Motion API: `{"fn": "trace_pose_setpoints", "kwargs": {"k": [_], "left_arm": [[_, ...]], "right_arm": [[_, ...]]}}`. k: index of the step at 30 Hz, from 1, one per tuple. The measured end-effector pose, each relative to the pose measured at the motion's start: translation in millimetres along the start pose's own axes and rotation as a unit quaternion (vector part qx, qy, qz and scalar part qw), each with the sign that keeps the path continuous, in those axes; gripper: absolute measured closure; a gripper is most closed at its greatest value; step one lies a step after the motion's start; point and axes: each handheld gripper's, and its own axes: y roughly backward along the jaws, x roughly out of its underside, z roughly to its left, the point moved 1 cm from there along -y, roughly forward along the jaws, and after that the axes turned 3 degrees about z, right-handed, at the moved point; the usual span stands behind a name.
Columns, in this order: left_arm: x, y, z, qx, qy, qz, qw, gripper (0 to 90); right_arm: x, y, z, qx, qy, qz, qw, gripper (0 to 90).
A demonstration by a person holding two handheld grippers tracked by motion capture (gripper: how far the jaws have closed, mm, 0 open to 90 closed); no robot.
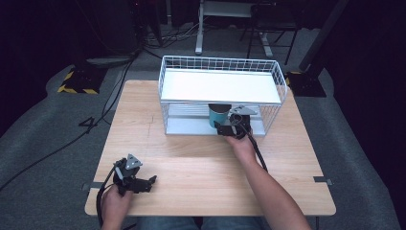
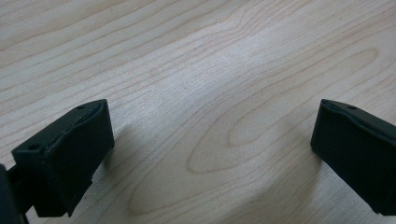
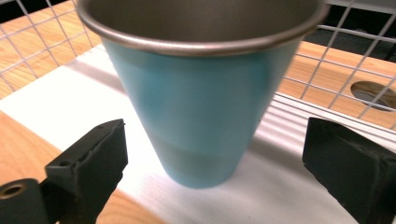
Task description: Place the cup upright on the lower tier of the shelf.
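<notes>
- Right gripper (image 3: 212, 154): jaws spread wide either side of teal cup (image 3: 201, 93) on rack's lower shelf (image 1: 191, 125), not touching.
- Left gripper (image 2: 210, 154): wide open, empty, over bare tabletop (image 2: 196, 70).

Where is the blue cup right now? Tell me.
In the high view, the blue cup stands on the lower shelf of the white wire rack, under its top shelf, just ahead of the right gripper.

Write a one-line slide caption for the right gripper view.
Right tool open, jaws either side of a teal cup standing on the white lower shelf of a wire rack.
</notes>
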Motion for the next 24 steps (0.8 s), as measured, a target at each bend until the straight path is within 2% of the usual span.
{"fn": "trace_pose_setpoints", "kwargs": {"k": [8, 17, 24], "left_arm": [[-0.3, -0.4, -0.4, -0.001, 0.004, -0.001, 1.0, 0.0], [0.1, 0.5, 0.1, -0.001, -0.002, 0.002, 1.0, 0.0], [0.8, 0.5, -0.7, 0.0, 0.001, 0.0, 1.0, 0.0]], "right_arm": [[0.9, 28.2, -3.2, -0.019, 0.001, -0.004, 0.9998, 6.1], [-1.4, 59.4, -8.9, -0.041, 0.002, -0.008, 0.9991, 6.1], [3.3, 85.8, -13.2, -0.077, -0.004, 0.018, 0.9968, 6.1]]}}
